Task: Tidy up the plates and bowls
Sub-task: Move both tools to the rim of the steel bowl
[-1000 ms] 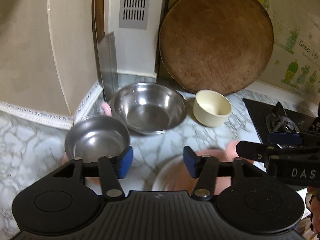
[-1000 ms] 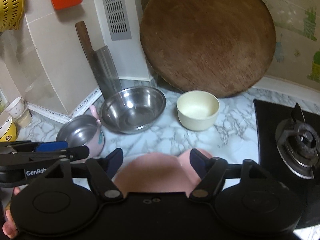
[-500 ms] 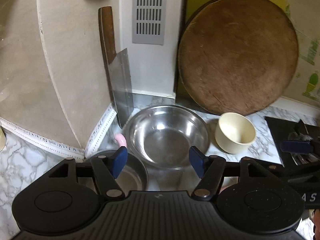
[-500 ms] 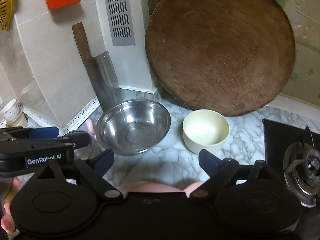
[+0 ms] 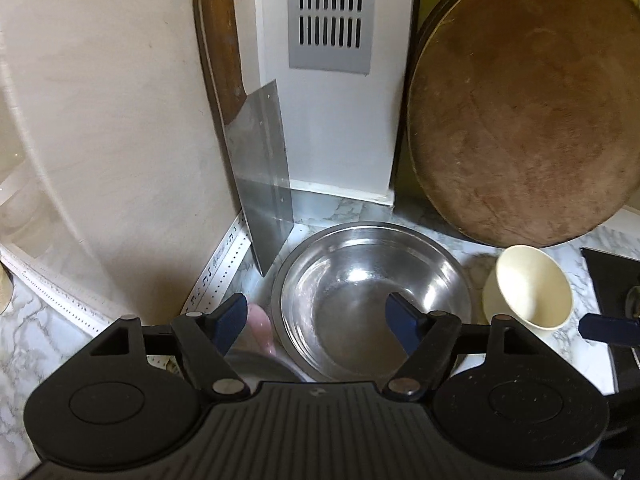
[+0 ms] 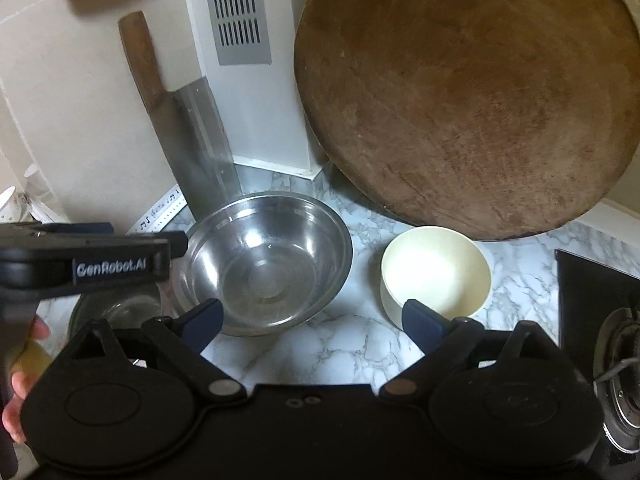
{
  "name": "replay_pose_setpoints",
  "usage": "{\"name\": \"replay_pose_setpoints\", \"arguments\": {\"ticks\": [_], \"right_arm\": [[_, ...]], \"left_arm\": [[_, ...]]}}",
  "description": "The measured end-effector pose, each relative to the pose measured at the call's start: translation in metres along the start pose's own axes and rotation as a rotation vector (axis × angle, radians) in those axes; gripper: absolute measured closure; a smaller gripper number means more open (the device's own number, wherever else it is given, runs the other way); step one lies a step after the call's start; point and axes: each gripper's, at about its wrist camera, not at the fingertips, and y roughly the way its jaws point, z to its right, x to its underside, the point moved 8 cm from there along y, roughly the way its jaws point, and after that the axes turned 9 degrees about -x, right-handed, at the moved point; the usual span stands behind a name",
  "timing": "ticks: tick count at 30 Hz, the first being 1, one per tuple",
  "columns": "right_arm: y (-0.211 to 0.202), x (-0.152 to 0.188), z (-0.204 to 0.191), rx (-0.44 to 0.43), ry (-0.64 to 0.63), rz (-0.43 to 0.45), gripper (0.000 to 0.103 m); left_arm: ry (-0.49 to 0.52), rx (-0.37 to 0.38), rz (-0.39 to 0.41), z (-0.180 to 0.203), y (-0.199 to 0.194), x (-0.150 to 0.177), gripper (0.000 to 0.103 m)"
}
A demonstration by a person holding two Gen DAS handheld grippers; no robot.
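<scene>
Currently my left tongs (image 5: 314, 322) hang above the marble table (image 6: 352, 352) with the jaws apart and opening; nothing is clamped, and the large steel bowl (image 5: 372, 304) shows in the gap between the blue pads. My right tongs (image 6: 312, 320) are spread wide, empty, with bare table between the pads.

The large steel bowl stands upright near the back corner. Just to its right, apart from it, stands the cream bowl (image 6: 436, 272), also upright. A smaller steel bowl (image 6: 120, 308) with a pink handle (image 5: 260, 328) sits beside the large bowl on its left, mostly hidden behind my left tongs.

A cleaver (image 5: 260, 184) leans blade-down against the wall behind the large bowl. A round wooden board (image 6: 468, 96) leans against the wall behind the cream bowl. A gas burner (image 6: 620, 364) lies at the far right.
</scene>
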Motion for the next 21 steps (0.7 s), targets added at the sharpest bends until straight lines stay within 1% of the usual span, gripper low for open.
{"name": "replay_pose_setpoints", "arguments": {"ticks": [8, 13, 17, 21], "right_arm": [[0.028, 0.000, 0.007, -0.001, 0.024, -0.054, 0.007], [0.046, 0.001, 0.010, -0.022, 0.064, -0.097, 0.009], [0.061, 0.003, 0.015, -0.011, 0.098, -0.119, 0.015], [0.073, 0.007, 0.024, -0.009, 0.171, -0.141, 0.022]], "left_arm": [[-0.004, -0.037, -0.078, 0.009, 0.041, -0.005, 0.027], [-0.019, -0.042, -0.130, 0.015, 0.065, -0.010, 0.027], [-0.020, -0.081, -0.130, 0.016, 0.080, -0.014, 0.027], [-0.012, -0.086, -0.134, 0.021, 0.093, -0.016, 0.027]]}}
